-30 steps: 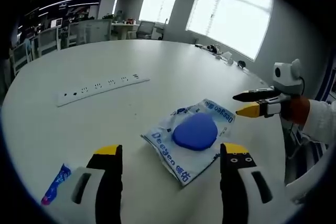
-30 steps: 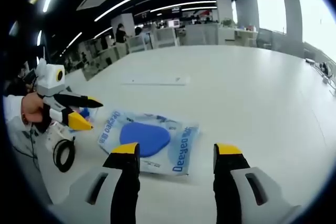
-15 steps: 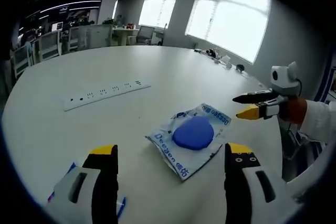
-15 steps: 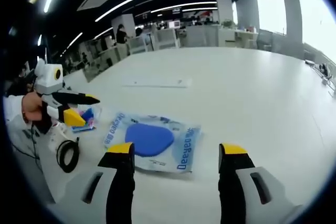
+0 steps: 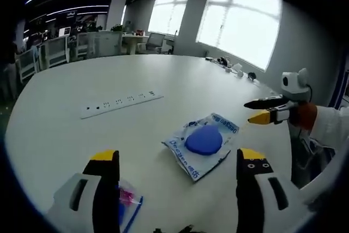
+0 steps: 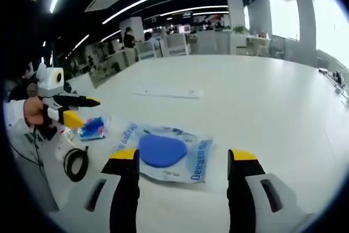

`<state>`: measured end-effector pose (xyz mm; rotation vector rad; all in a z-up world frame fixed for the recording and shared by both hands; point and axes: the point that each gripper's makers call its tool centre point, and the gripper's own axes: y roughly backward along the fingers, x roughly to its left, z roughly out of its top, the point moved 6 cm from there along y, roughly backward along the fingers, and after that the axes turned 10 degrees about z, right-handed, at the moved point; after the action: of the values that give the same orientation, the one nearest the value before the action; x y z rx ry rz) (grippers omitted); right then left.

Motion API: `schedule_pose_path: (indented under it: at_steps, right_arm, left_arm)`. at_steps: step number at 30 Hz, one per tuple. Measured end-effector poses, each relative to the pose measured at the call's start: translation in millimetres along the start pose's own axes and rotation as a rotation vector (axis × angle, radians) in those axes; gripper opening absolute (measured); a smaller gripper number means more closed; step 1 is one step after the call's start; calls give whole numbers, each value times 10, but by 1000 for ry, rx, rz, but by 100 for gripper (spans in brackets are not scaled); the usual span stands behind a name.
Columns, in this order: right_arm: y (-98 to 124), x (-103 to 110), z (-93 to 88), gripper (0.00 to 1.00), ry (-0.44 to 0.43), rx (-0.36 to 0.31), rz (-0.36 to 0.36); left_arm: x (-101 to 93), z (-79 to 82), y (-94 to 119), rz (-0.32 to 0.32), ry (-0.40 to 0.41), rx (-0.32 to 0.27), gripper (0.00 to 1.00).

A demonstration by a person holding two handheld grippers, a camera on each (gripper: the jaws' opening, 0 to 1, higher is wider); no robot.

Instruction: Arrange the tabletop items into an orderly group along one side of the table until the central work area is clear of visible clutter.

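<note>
While both tools hover over the white desk (image 5: 65, 118), nothing is gripped.
Left tool (image 5: 177, 162) and right tool (image 6: 177, 159) both have jaws apart — the clear packet with the blue pad (image 5: 203, 140) lies flat mid-desk between them, a small blue-pink wrapper (image 6: 92, 126) near the desk's edge, power strip (image 5: 121, 103) beyond.

"Deegen" in blue letters (partly readable) on the clear packet (image 5: 203, 144) (image 6: 164, 151) with blue pad
</note>
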<state>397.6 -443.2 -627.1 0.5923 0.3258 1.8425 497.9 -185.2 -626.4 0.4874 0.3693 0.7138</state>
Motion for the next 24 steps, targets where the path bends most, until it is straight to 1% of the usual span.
schedule_pose_path:
  at_steps: [3,6,9,13,24]
  right_arm:
    - [6,30,42,64,5,-7,1]
    - [11,73,89,64,16,-11,6]
    - [14,123,138,63,23,-19,12]
    - [2,183,190,63,31,-30,21]
    - [-47,349,303,63,56,-42,46]
  left_arm:
    - [52,39,72,8,20,-19,92]
    - [115,68,180,11,35,-25,91]
    - [176,90,264,19,35,-32,90]
    - [282,113,382,39,37,-44,93]
    - [507,128,667,84,45,-65,94]
